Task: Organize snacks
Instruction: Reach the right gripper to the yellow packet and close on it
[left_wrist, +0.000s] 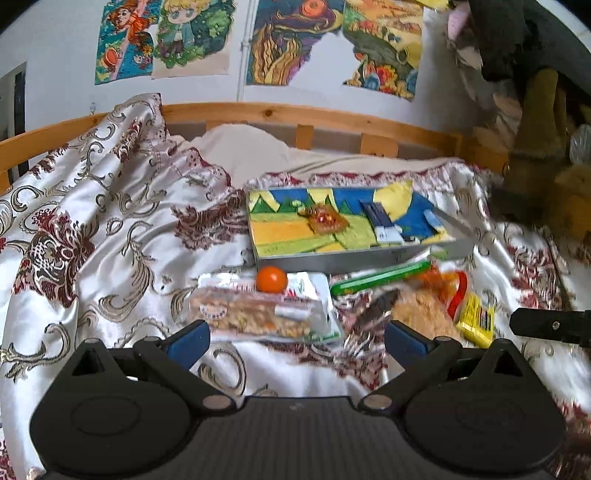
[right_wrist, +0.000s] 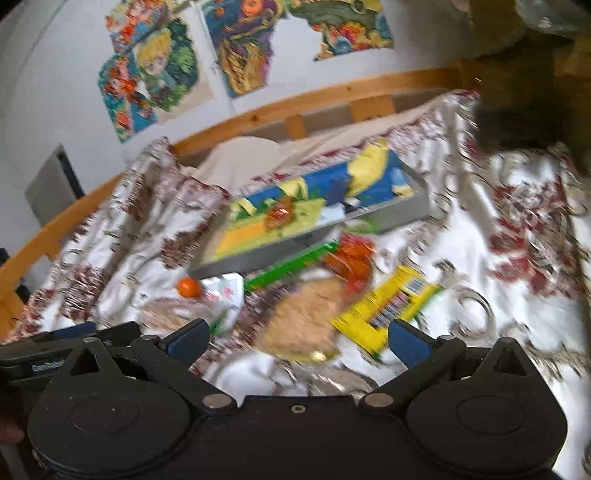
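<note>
Satin, cream-coloured with maroon and gold scrollwork, covers the bed (left_wrist: 110, 229) on which all the goods lie. At the far centre rests a shallow grey rectangular box with a blue, yellow and green painted floor (left_wrist: 332, 236), its long axis running left to right; it already holds a small orange-brown wrapped sweet (left_wrist: 327, 220) and a dark blue and white packet (left_wrist: 382, 223).

The unsorted snacks lie in a loose row along the near side of the box. From the larger items down: a clear wrapper of nut brittle (left_wrist: 258, 317) at the left, a round pale-brown wafer in a clear bag (right_wrist: 306, 317) in the middle, a long green stick pack (left_wrist: 380, 280) just beside the box wall and roughly parallel to it, a flat yellow printed packet (right_wrist: 391, 306) at the right, and a small orange ball (left_wrist: 272, 279) touching the box's near wall.

The left gripper (left_wrist: 295, 338) stands wide open, holding nothing, with the nut brittle directly ahead and between its fingers' line. The right gripper (right_wrist: 299, 341) is likewise spread and empty; the yellow packet lies just ahead, toward its right finger, long axis slanting up to the right. The right wrist view is blurred.

Judgement: each tool is nearer its own side's item, and the box lies straight beyond both.
</note>
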